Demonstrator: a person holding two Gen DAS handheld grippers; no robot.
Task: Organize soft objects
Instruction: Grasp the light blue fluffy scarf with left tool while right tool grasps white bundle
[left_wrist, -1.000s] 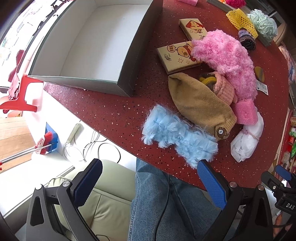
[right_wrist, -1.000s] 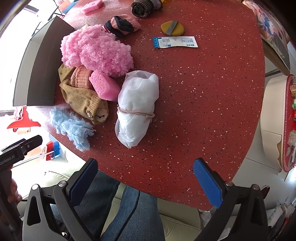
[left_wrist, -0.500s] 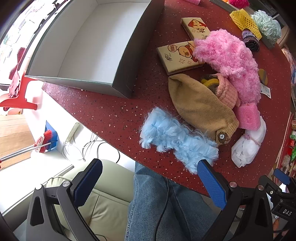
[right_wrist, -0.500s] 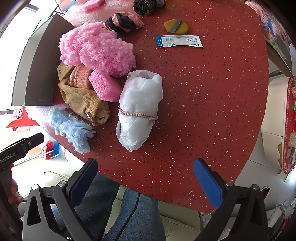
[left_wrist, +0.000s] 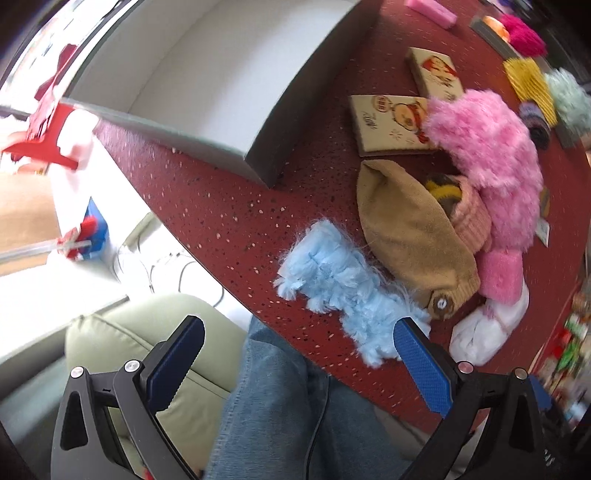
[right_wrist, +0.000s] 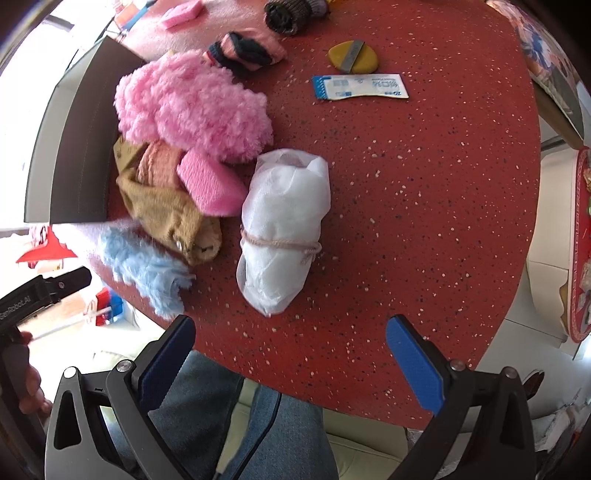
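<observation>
Both grippers, left (left_wrist: 299, 345) & right (right_wrist: 290, 341), open, empty; left unit (right_wrist: 22, 306) reads "GenRobot.AI"

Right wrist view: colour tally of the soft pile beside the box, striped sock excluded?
Pink: 3 (fluffy piece, knit, sponge)
Tan: 1 (hat)
Blue: 1 (fluffy strip)
White: 1 (tied bundle)
Total: 6

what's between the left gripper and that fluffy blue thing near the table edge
Nothing visible. The open left gripper hangs off the table's near edge, with the fluffy blue piece just ahead. The tan knit hat touches its far side only.
</observation>
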